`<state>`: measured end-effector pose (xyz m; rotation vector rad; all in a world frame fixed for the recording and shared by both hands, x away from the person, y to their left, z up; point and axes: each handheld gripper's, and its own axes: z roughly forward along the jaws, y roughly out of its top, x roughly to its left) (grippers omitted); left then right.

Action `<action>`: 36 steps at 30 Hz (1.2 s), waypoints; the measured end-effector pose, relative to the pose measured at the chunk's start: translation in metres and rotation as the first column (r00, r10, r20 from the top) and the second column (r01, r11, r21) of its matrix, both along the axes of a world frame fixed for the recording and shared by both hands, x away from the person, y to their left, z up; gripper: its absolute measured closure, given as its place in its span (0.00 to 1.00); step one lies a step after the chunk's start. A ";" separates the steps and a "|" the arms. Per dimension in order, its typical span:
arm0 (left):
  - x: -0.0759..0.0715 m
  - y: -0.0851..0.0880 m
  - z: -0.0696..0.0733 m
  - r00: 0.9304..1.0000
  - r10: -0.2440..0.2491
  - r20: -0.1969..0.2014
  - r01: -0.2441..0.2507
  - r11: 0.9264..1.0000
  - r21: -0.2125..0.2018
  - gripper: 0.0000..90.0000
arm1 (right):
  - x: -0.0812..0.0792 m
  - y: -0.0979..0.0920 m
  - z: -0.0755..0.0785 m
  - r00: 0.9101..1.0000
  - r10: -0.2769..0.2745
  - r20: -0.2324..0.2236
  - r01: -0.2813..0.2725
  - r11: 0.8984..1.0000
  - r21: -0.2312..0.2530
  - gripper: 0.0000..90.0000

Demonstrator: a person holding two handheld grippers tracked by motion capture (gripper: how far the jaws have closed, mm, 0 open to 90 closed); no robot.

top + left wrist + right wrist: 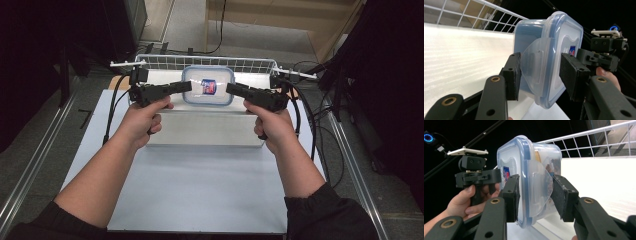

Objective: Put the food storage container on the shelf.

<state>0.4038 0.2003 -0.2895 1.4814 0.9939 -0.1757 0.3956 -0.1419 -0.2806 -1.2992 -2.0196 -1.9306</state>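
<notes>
near the person, the left hand-held gripper (186,86) and right hand-held gripper (231,88) flank a clear plastic box with a blue-rimmed snap lid (208,85), jaws apart around its side latch flaps, not yet clamped. the box sits on a raised white platform (205,127) on the bench, before a white wire basket (205,63). latches likely remain to be worked; dark contents inside are unclear.

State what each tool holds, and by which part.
Both straddle the clear blue-rimmed plastic container: left tool and right tool each around a side lid flap; grip uncertain.
</notes>
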 end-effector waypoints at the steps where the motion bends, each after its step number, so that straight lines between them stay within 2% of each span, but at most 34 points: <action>1: 0.001 0.000 -0.001 1.000 -0.001 -0.011 0.001 1.000 0.000 0.59 | 0.001 -0.001 -0.001 1.000 0.000 -0.014 0.000 1.000 -0.002 0.66; 7: 0.004 -0.001 -0.004 0.997 -0.013 -0.082 0.012 1.000 -0.008 0.59 | 0.003 -0.002 -0.002 0.999 -0.001 -0.048 0.001 1.000 -0.003 0.66; 13: 0.005 -0.001 -0.004 0.994 0.002 -0.109 -0.003 1.000 -0.016 0.60 | 0.005 -0.002 -0.005 0.996 -0.005 -0.085 0.006 1.000 0.010 0.66; 17: 0.005 0.001 -0.003 0.993 0.001 -0.117 -0.003 1.000 -0.011 0.60 | 0.007 -0.002 -0.006 0.995 0.006 -0.097 -0.005 1.000 0.017 0.66; 24: 0.006 0.001 -0.002 0.993 0.047 -0.105 -0.048 0.999 -0.002 0.60 | 0.009 0.002 -0.008 0.994 -0.007 -0.108 0.010 1.000 0.020 0.65; 28: 0.007 0.001 -0.002 0.993 0.068 -0.092 -0.067 0.998 0.012 0.60 | 0.011 0.004 -0.010 0.994 -0.033 -0.104 0.033 0.999 -0.002 0.64; 30: 0.008 -0.001 -0.002 0.993 0.062 -0.098 -0.061 0.998 0.013 0.62 | 0.012 0.004 -0.012 0.994 -0.055 -0.096 0.053 0.998 -0.022 0.70; 32: 0.008 -0.002 -0.004 0.993 0.068 -0.100 -0.065 0.997 0.032 0.58 | 0.013 0.005 -0.013 0.993 -0.063 -0.101 0.059 0.997 -0.041 0.68; 36: 0.010 -0.002 -0.004 0.991 0.084 -0.102 -0.082 0.996 0.022 0.59 | 0.017 0.007 -0.015 0.993 -0.067 -0.102 0.063 0.997 -0.038 0.68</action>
